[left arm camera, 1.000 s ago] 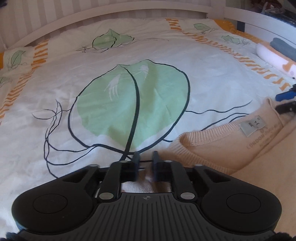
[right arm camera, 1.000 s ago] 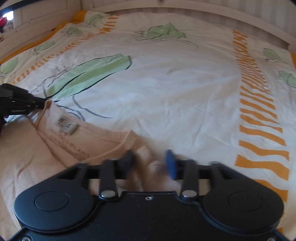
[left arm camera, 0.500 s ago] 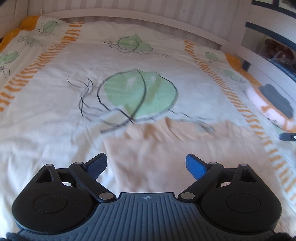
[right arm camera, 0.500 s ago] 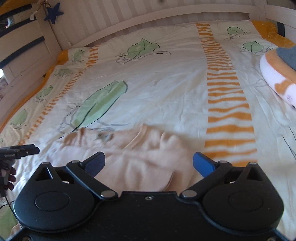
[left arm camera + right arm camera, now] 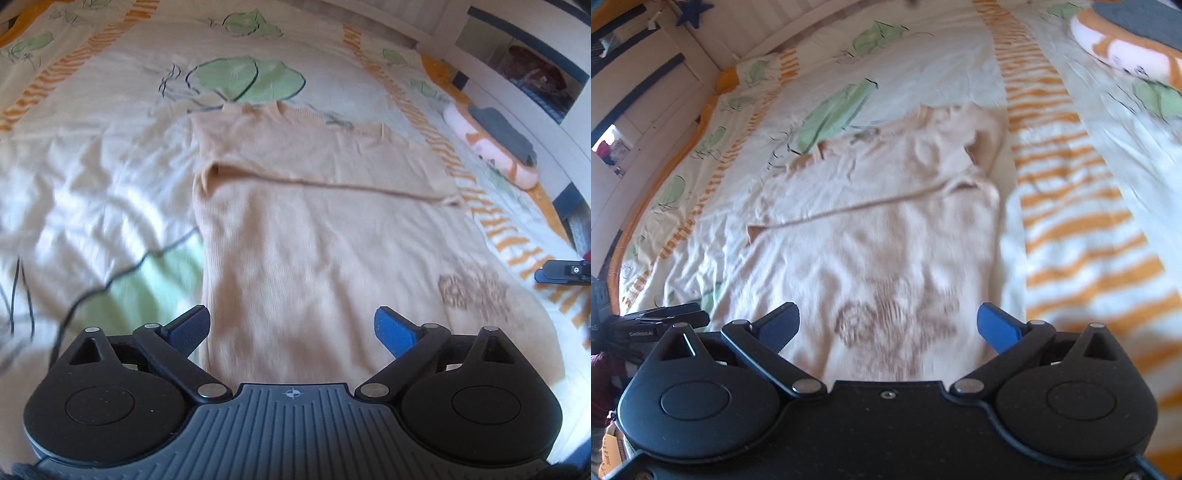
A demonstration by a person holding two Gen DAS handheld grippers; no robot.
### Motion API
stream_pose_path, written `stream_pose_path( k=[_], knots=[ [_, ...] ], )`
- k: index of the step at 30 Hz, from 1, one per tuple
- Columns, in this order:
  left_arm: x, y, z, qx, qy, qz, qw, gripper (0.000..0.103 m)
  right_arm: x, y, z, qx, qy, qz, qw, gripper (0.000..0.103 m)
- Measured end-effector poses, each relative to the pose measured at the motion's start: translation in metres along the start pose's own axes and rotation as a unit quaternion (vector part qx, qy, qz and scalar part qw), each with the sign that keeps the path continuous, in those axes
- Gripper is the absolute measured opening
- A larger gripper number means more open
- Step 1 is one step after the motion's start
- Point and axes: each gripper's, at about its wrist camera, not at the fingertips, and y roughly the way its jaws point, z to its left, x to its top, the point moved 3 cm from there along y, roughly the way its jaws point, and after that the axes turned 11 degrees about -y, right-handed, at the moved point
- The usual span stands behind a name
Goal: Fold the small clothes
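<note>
Jumper [image 5: 325,236], peach knit, lies flat on the bedspread [image 5: 92,177], top part laid down over the body so a straight fold edge runs across it. A brown printed motif [image 5: 897,317] shows on the near part. Collar end lies far, over the green leaf print [image 5: 243,77].

Left gripper [image 5: 291,330]: jaws spread wide and opening a touch more, nothing between the pads, hovering above the near part of the jumper. Right gripper [image 5: 886,325]: jaws as wide as they go, empty, above the motif. Neither touches cloth as far as the views show; both views blurred.

Risks, as I judge them:
- Fold edge is not square. In the right wrist view the far right corner is bunched and a sleeve end [image 5: 975,147] sticks up. Folding again over that lump would lock the crease in crooked.
- Bedspread is soft and rumpled. A deep pinch at the hem could catch the spread with the knit and drag both.
- Thin knit, two layers. A shallow pinch may take only the top layer, so the fold peels open when lifted.
- Uneven lift between the two hands would skew the next fold.
- Striped cushion [image 5: 491,147] lies well off to the side, near the bed's edge; unlikely to interfere.
</note>
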Motion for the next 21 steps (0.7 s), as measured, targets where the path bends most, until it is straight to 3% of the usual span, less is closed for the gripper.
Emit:
stream_pose_path(
  k=[6, 14, 18, 21],
  knots=[
    [-0.027, 0.001, 0.003, -0.001, -0.025, 0.045, 0.9987, 0.097, -0.032, -0.004, 0.012, -0.018, 0.011, 0.020, 1.000, 0.103],
    [-0.043, 0.004, 0.001, 0.004, -0.024, 0.066, 0.9975, 0.097, -0.054, -0.002, 0.030, -0.014, -0.002, 0.039, 0.999, 0.103],
    [-0.041, -0.009, 0.001, 0.000, -0.036, 0.032, 0.9989, 0.097, -0.056, -0.004, 0.031, -0.006, 0.002, 0.039, 0.999, 0.103],
    [-0.038, -0.016, 0.004, 0.020, -0.047, 0.008, 0.9987, 0.097, -0.055, -0.003, 0.030, -0.005, 0.006, 0.040, 0.999, 0.103]
  ],
)
